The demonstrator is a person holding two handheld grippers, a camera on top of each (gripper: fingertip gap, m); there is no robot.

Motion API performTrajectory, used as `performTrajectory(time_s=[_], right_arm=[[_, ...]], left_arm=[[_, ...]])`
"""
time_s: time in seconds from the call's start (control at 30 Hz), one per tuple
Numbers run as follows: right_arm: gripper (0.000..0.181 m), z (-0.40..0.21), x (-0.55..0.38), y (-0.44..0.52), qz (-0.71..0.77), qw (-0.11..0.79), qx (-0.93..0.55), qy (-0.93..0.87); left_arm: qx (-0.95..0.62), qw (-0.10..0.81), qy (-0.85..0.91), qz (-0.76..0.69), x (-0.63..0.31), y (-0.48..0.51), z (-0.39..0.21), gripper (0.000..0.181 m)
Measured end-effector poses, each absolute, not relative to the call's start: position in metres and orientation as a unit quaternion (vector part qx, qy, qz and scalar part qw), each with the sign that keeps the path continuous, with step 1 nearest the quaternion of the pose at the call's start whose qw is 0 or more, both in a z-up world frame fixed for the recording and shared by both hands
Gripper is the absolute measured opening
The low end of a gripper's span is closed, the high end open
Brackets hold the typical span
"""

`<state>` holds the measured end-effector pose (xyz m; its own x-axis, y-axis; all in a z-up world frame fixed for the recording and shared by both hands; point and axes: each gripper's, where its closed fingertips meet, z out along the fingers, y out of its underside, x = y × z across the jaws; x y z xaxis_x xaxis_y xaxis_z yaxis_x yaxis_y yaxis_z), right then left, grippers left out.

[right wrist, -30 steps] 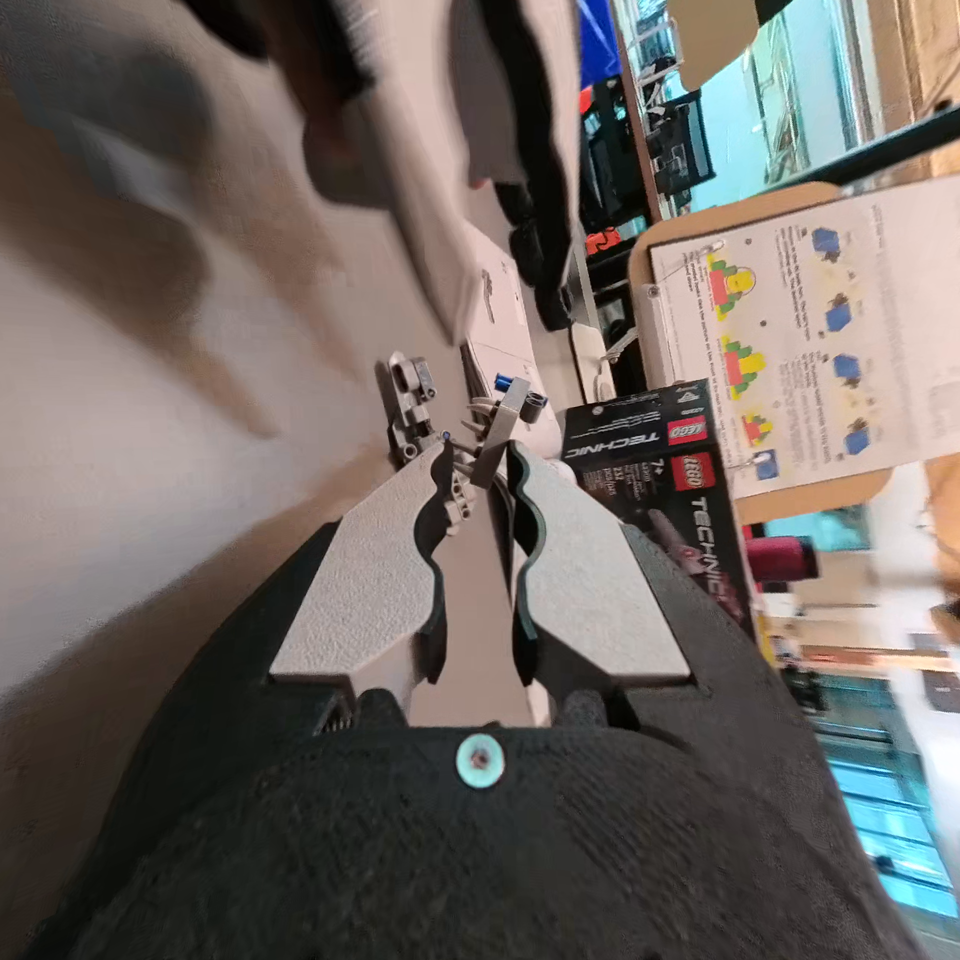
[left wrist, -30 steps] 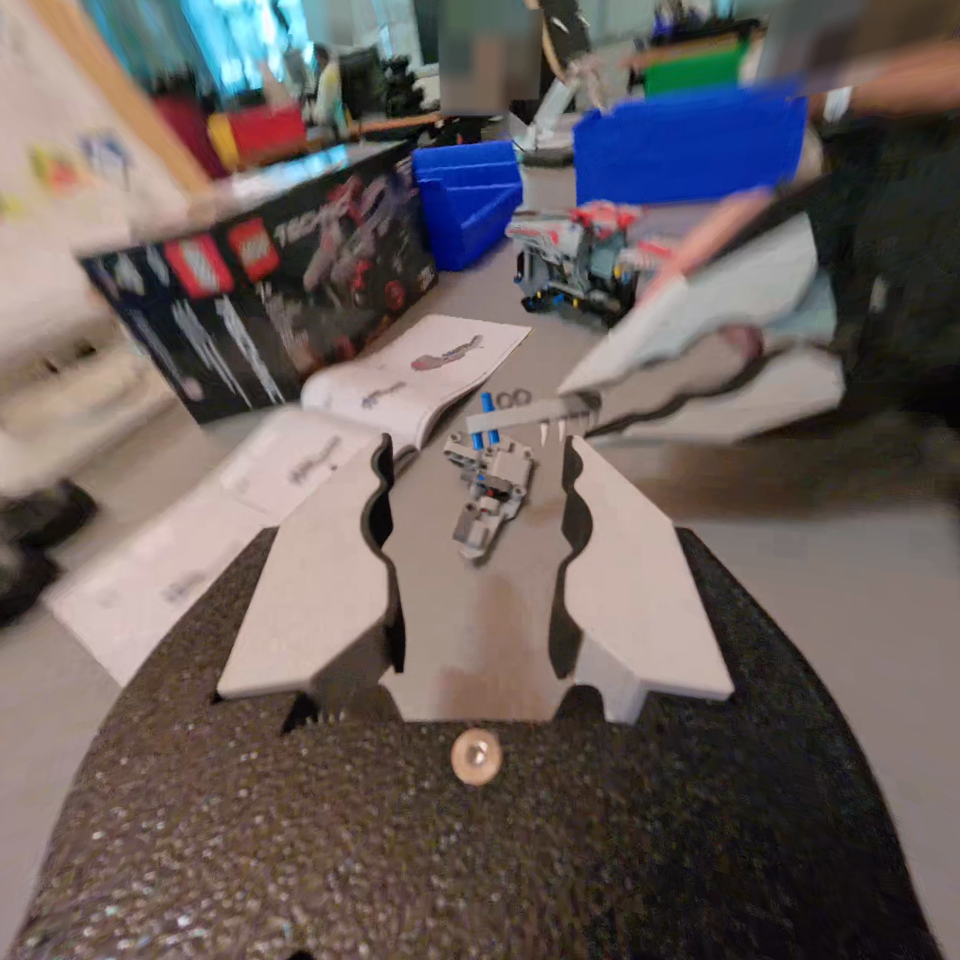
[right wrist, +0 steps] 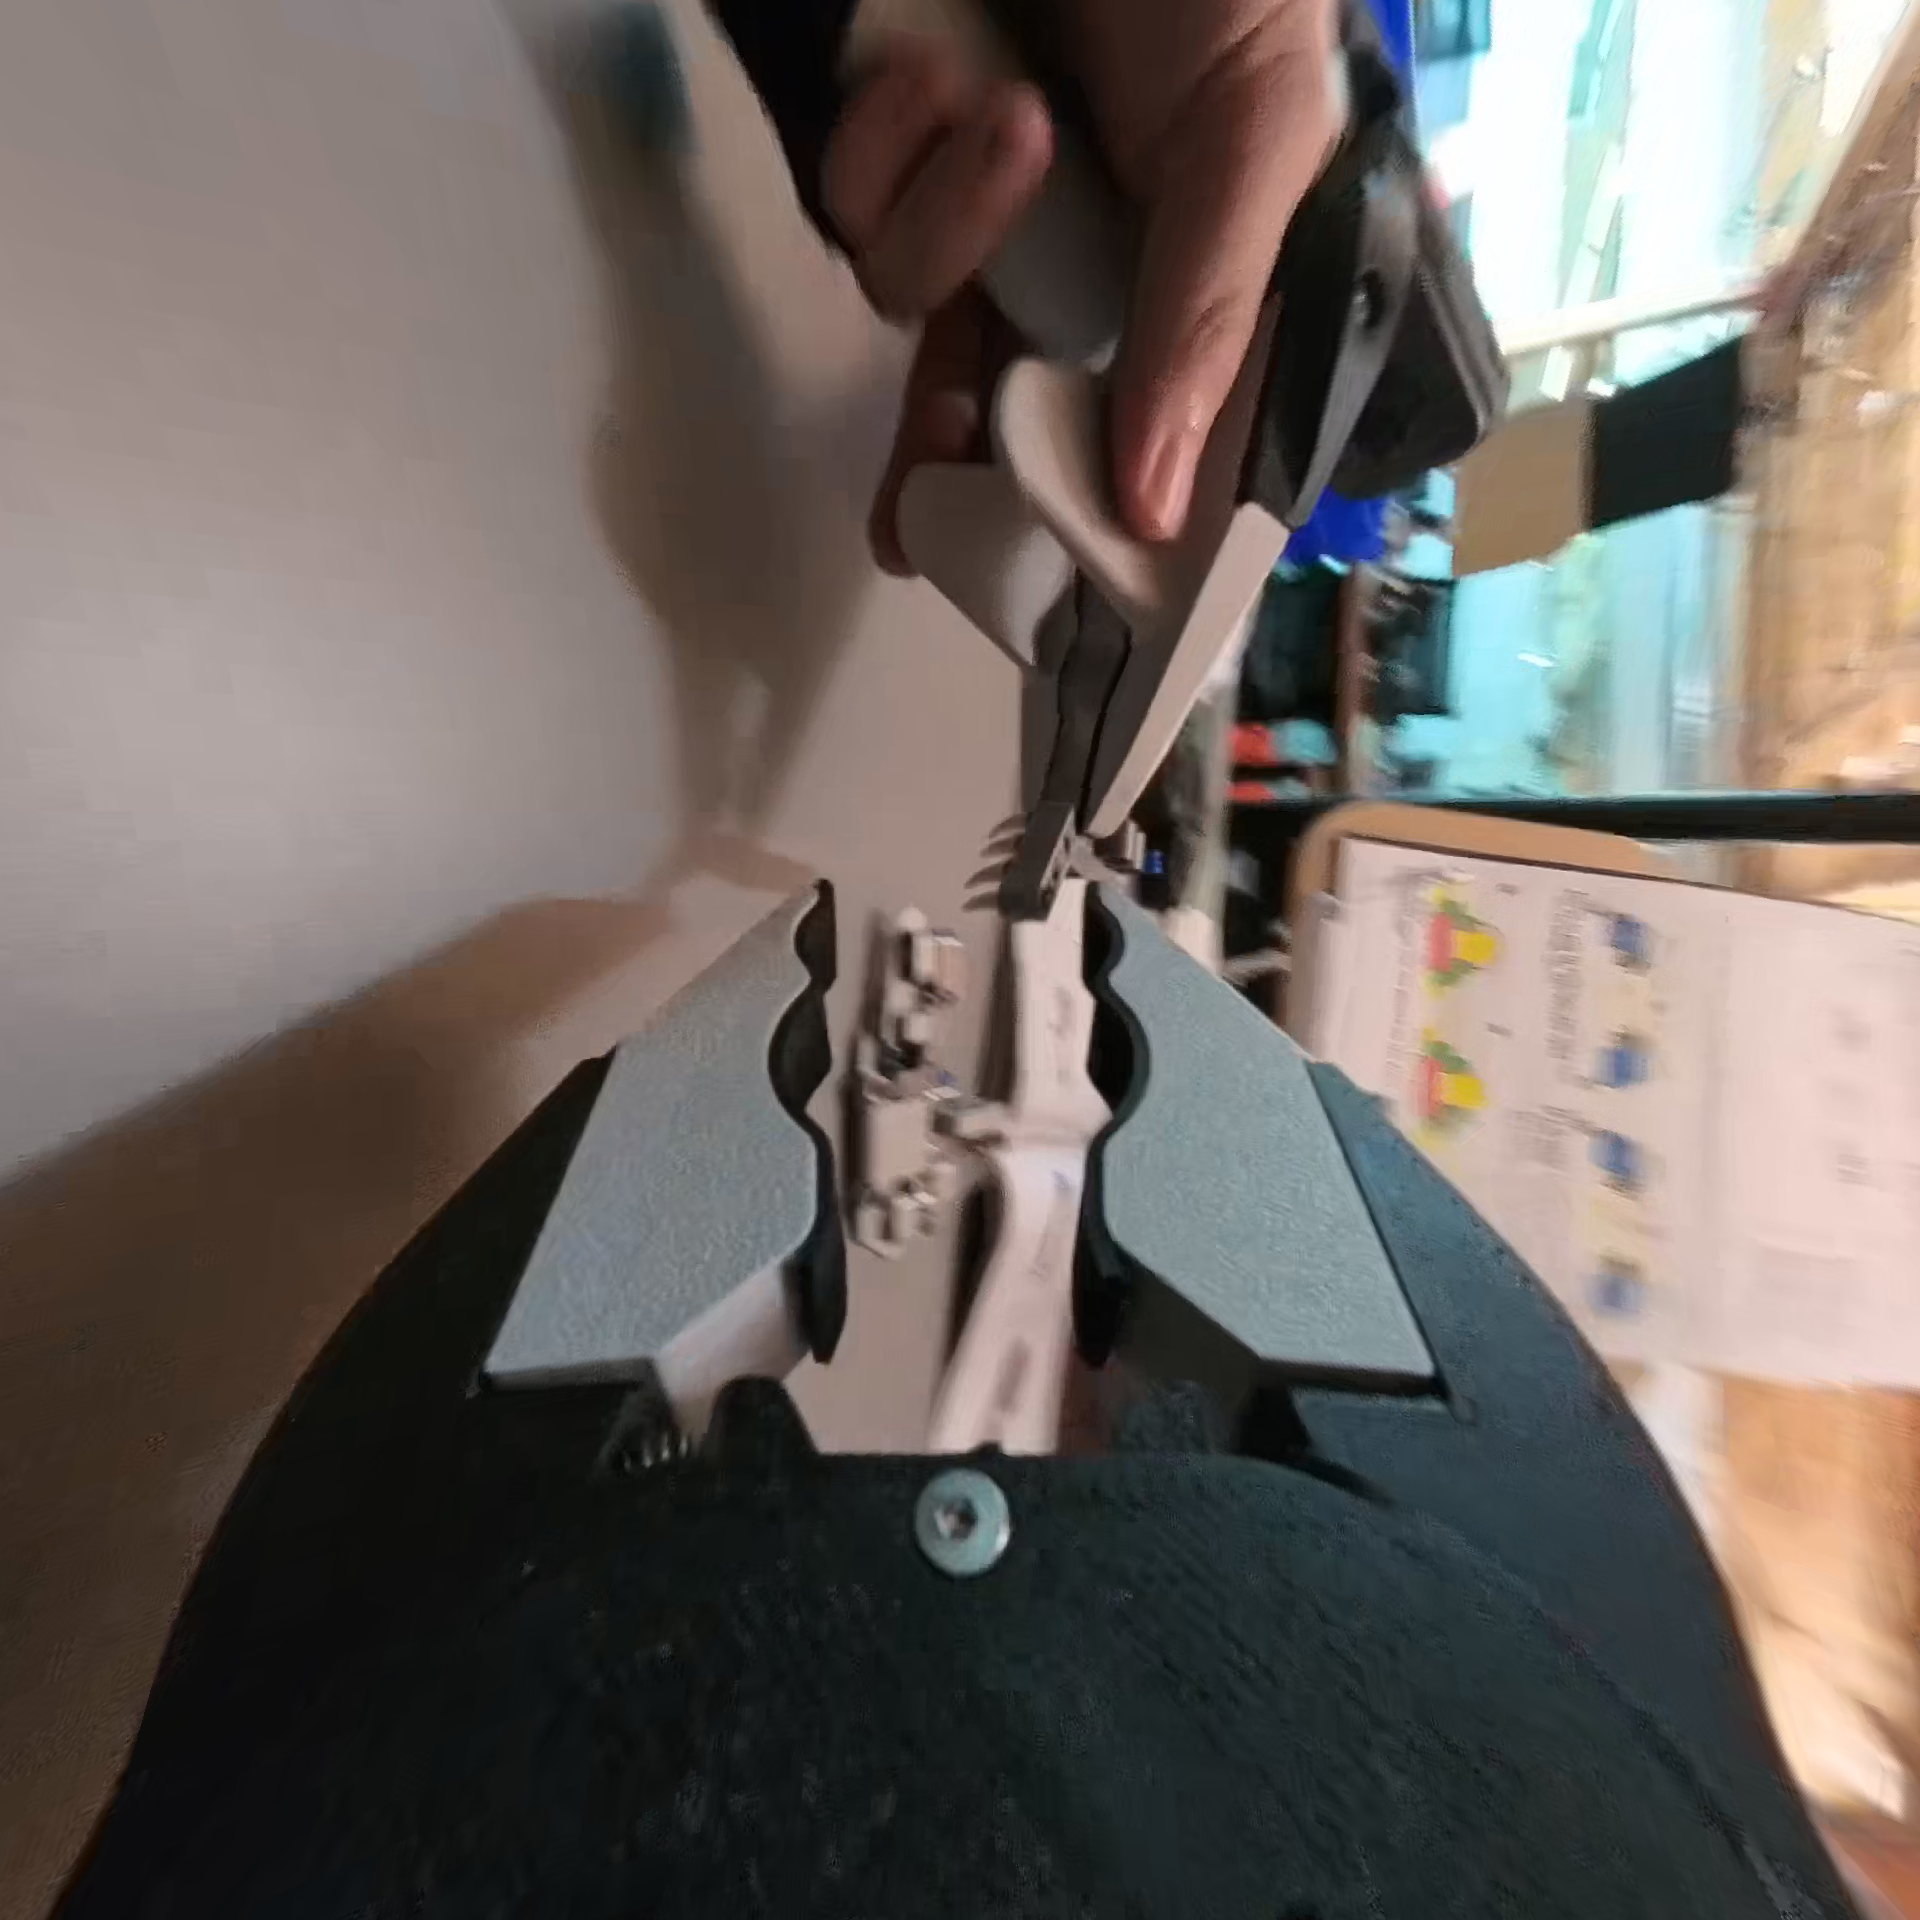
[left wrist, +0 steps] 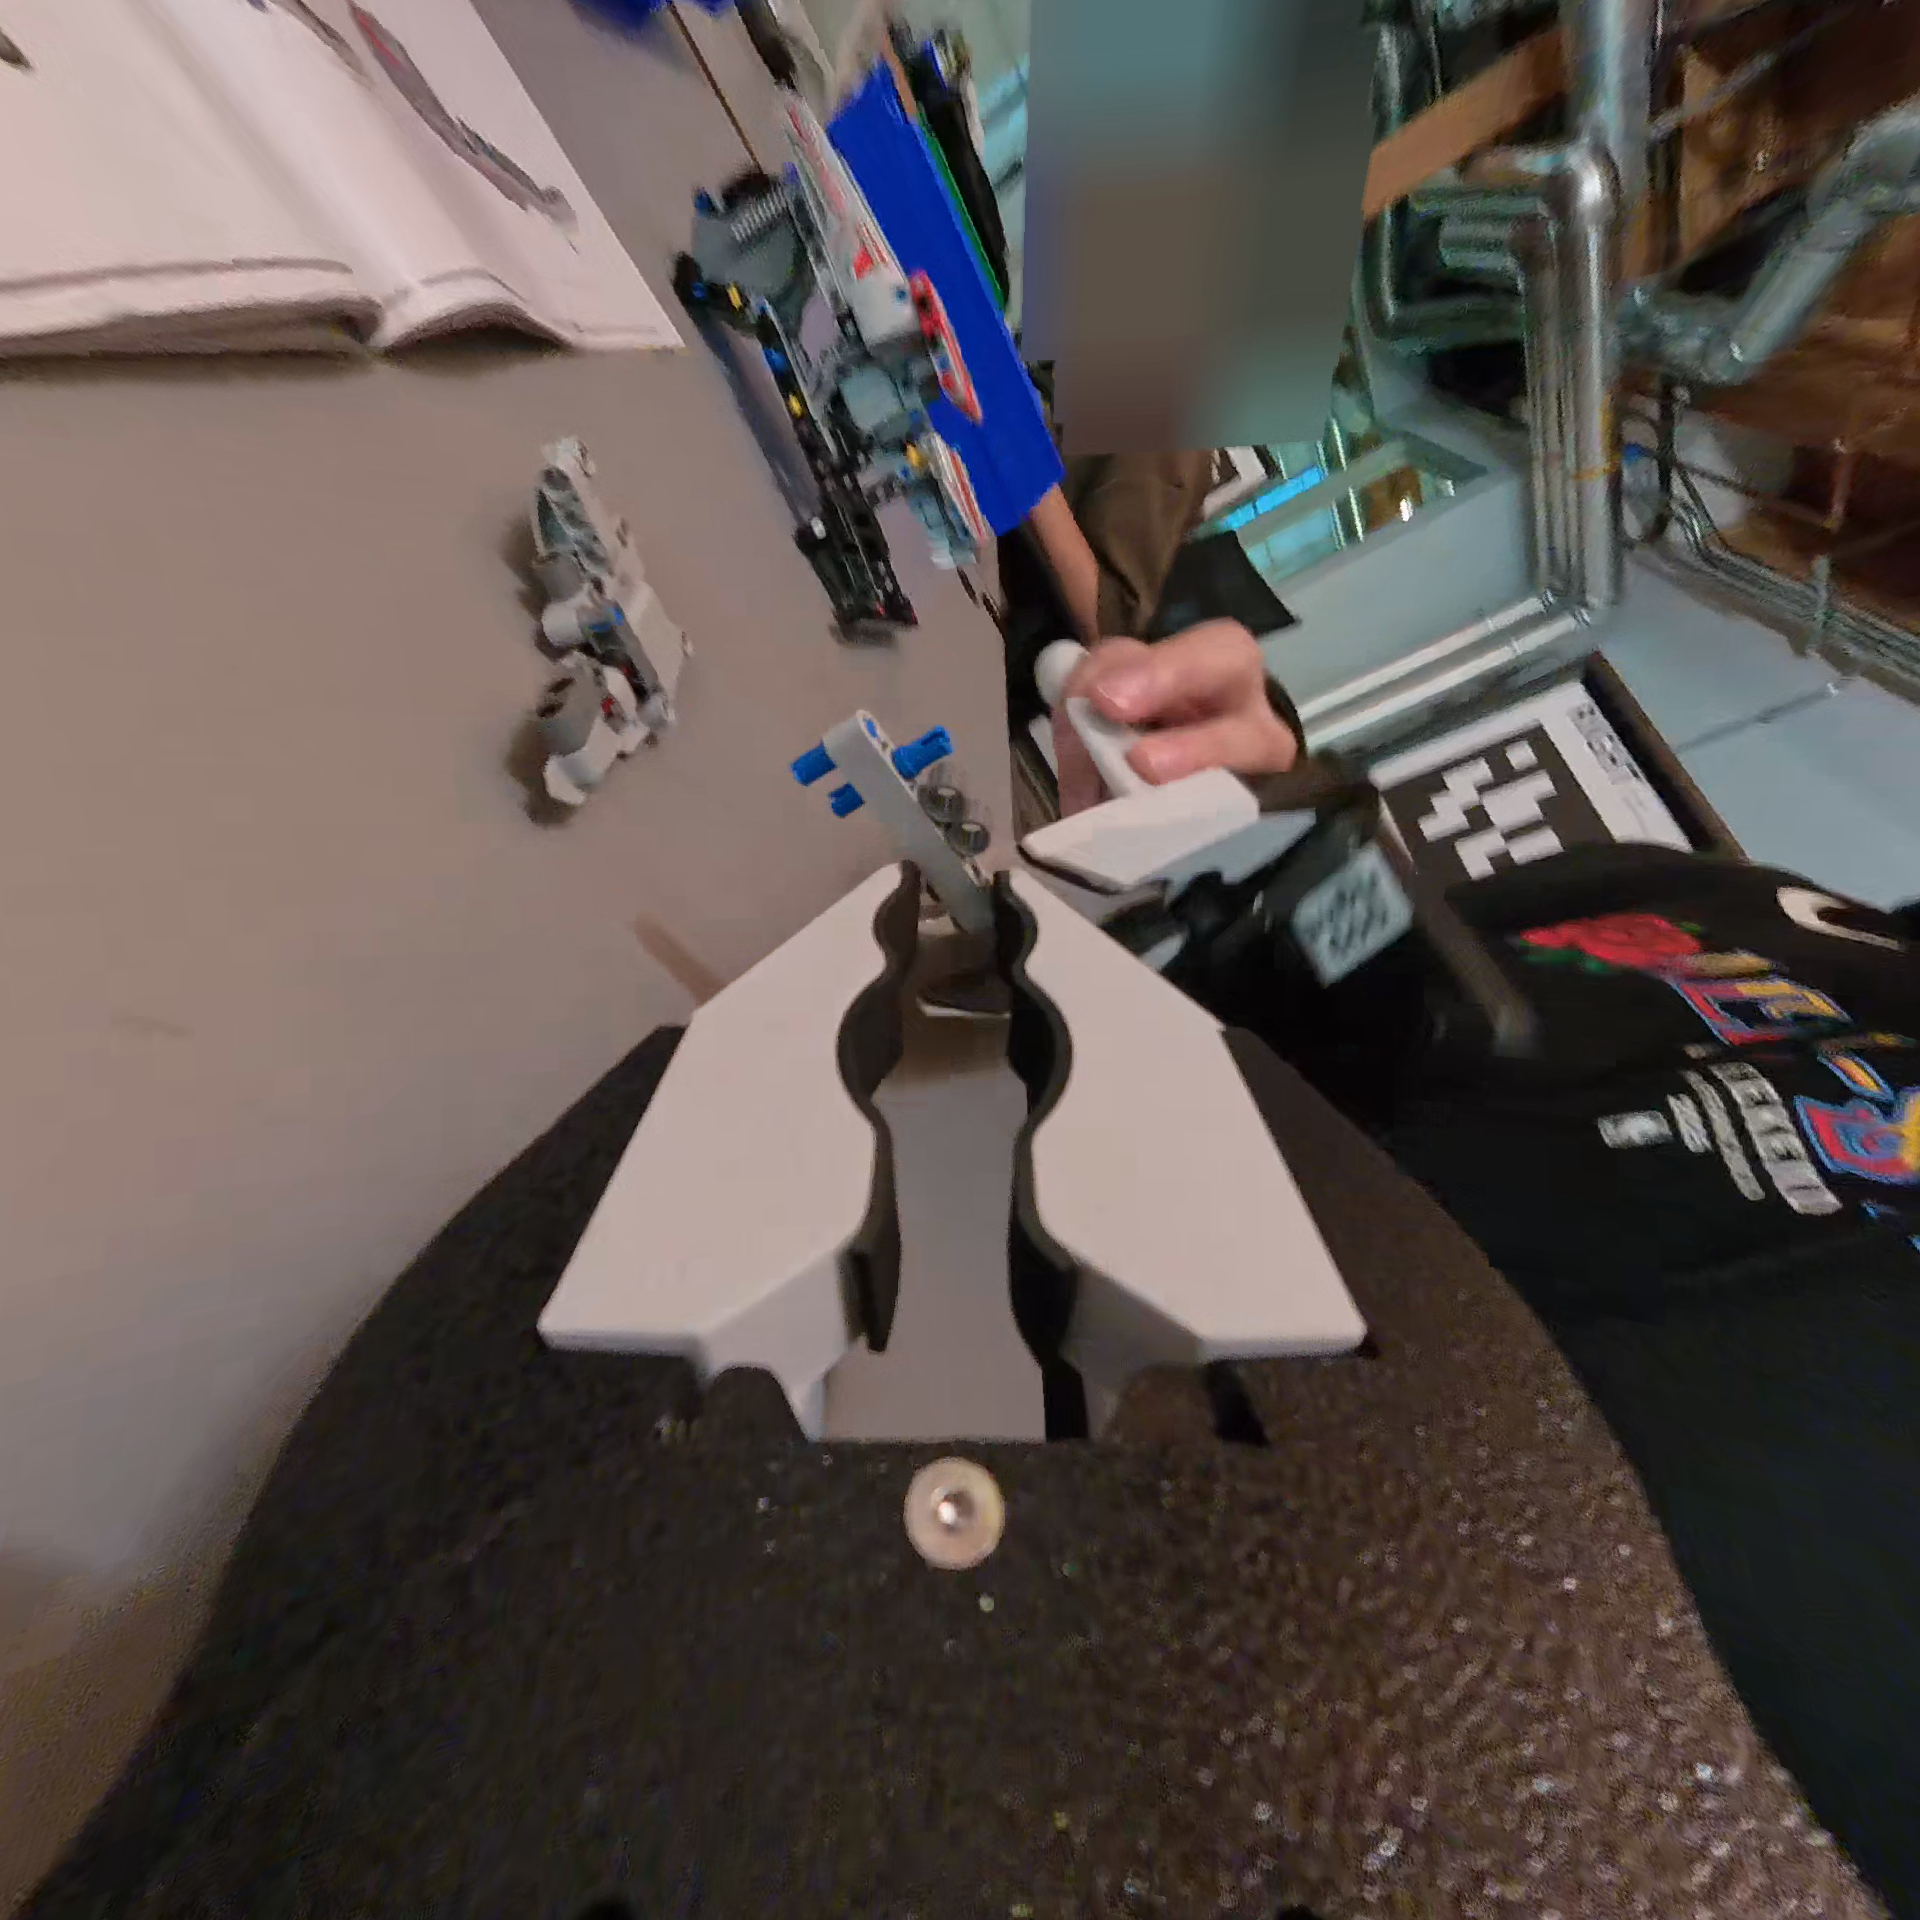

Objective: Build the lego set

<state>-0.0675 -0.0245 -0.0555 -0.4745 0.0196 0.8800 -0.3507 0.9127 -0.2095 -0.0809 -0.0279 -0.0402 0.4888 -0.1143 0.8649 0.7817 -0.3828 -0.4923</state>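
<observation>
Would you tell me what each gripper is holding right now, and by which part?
The left gripper pinches the grey beam with blue pins by its lower end. The right gripper is open, holding nothing.

The left gripper is rolled on its side, its two grey fingers drawn near each other and pinching a thin grey beam at the tips. In the right wrist view the same gripper shows from the front, a bare hand squeezing its trigger, fingers pressed almost together. The right gripper is also rolled sideways, its fingers spread with a clear gap and nothing between the pads. In the left wrist view the right hand wraps that gripper's handle, a dark sleeve behind it.
</observation>
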Motion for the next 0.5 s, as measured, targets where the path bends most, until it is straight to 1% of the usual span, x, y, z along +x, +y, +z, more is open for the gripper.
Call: performTrajectory(time_s=[0.03,0.1,0.13,0.2,0.27,0.33,0.4,0.5], right_arm=[[0.049,-0.056,-0.056,-0.027,0.237,0.453,0.089,-0.855],[0.048,-0.047,-0.038,-0.027,0.344,0.358,0.044,-0.867],[0.047,-0.036,-0.038,-0.023,0.392,0.339,0.008,-0.855],[0.039,-0.018,-0.052,-0.009,0.460,0.325,-0.055,-0.824],[0.045,-0.022,-0.058,-0.006,0.477,0.301,-0.055,-0.824],[0.045,-0.030,-0.064,-0.007,0.452,0.307,-0.029,-0.837],[0.043,-0.033,-0.064,-0.012,0.411,0.339,0.024,-0.846],[0.044,-0.029,-0.059,-0.024,0.393,0.380,0.085,-0.833]], left_arm=[[-0.707,0.490,-0.220,-0.459,-0.078,-0.031,-0.040,0.011],[-0.714,0.470,-0.181,-0.487,-0.071,-0.035,-0.036,0.011],[-0.719,0.455,-0.166,-0.498,-0.068,-0.036,-0.035,0.011],[-0.719,0.428,-0.117,-0.535,-0.055,-0.039,-0.028,0.011],[-0.723,0.401,-0.080,-0.557,-0.044,-0.038,-0.025,0.011],[-0.726,0.376,-0.052,-0.574,-0.035,-0.037,-0.024,0.011],[-0.722,0.365,-0.040,-0.586,-0.031,-0.035,-0.022,0.011],[-0.702,0.361,-0.038,-0.612,-0.028,-0.034,-0.017,0.011]])
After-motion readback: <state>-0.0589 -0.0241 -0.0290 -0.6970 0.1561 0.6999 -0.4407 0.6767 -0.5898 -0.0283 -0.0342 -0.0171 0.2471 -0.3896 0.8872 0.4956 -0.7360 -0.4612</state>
